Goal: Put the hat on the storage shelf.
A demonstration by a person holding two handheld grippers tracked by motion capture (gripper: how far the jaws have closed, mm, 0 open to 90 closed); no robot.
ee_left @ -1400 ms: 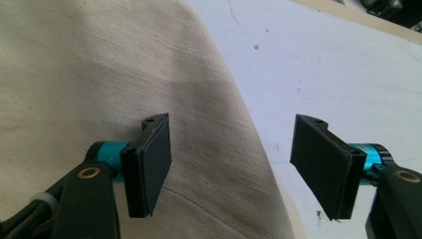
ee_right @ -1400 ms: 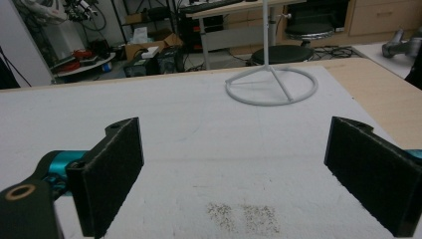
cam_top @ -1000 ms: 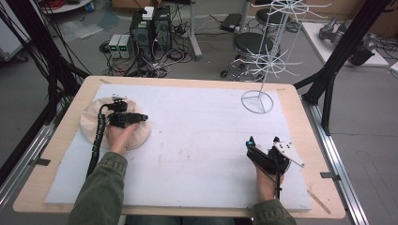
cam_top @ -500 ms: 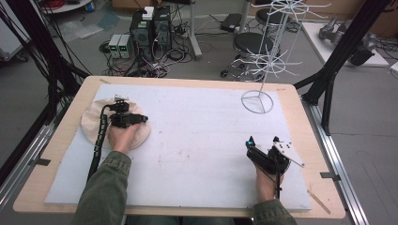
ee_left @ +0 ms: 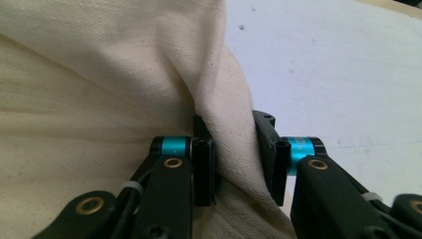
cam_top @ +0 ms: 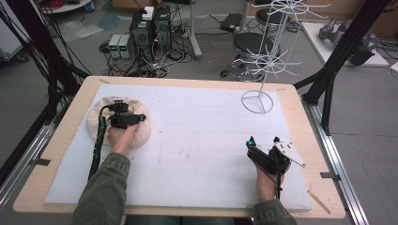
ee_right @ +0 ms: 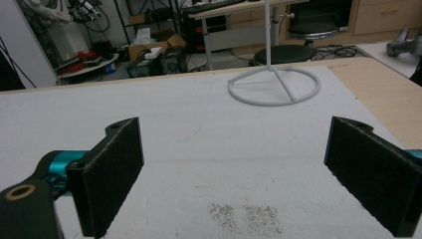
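Observation:
A cream cloth (cam_top: 141, 133) lies bunched at the left of the white mat (cam_top: 202, 131). My left gripper (cam_top: 121, 106) sits on top of it, held from behind by a hand. In the left gripper view the jaws of this gripper (ee_left: 234, 149) have just been closing, and they now pinch a raised fold of the cloth (ee_left: 99, 99) between the pads. My right gripper (cam_top: 264, 140) rests near the mat's front right. Its jaws (ee_right: 249, 169) stand wide open over bare mat with nothing between them.
A white wire rack (cam_top: 257, 101) stands on its ring base (ee_right: 273, 84) at the mat's back right. The wooden table edge (cam_top: 300, 122) frames the mat. Black frame posts rise at both sides, with computers and stools on the floor beyond.
The left gripper's jaws have closed on a fold of the cloth, and the cloth has bunched slightly. The right hand and its gripper have not moved.

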